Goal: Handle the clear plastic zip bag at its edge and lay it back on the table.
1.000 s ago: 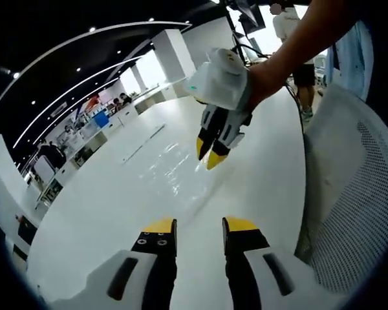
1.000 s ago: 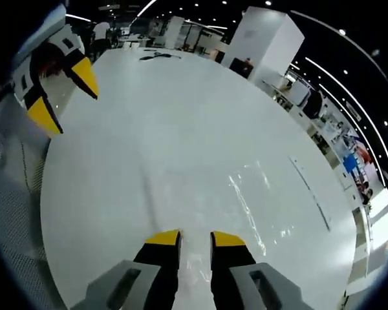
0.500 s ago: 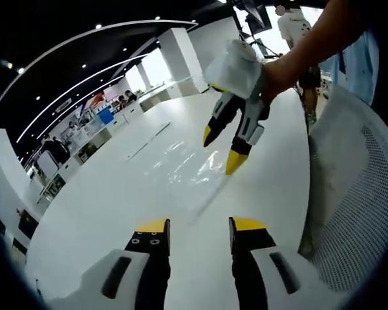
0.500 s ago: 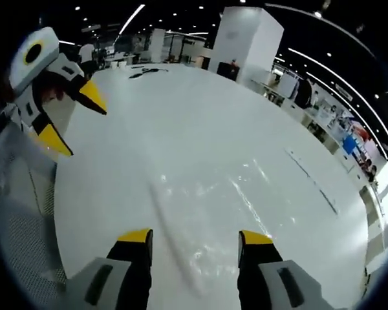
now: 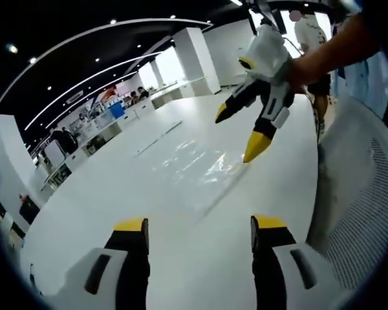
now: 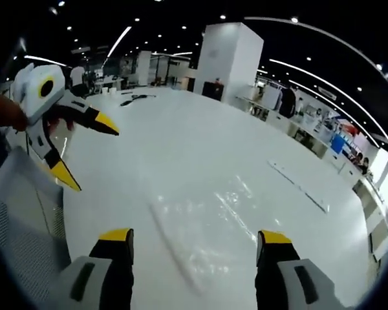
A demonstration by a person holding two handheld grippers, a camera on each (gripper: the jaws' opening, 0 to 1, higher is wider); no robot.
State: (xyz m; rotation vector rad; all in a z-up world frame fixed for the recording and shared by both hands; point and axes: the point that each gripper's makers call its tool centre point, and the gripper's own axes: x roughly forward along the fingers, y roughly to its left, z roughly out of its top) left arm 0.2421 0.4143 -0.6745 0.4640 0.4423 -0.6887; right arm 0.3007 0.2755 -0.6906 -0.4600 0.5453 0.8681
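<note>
1. Zip bag (image 5: 197, 169) lies flat on white surface (image 5: 103, 200), between both claws.
2. Left claw (image 5: 197, 226) and right claw (image 6: 194, 237): jaws apart, empty.
3. Judged thin, limp, slippery; pinch near edge.

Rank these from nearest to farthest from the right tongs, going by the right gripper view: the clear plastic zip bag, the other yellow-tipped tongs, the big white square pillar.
1. The clear plastic zip bag, flat on the white table just ahead of the right tongs, between the open jaws.
2. The other yellow-tipped tongs, up at the left, open above the table.
3. The big white square pillar, far beyond the table.
</note>
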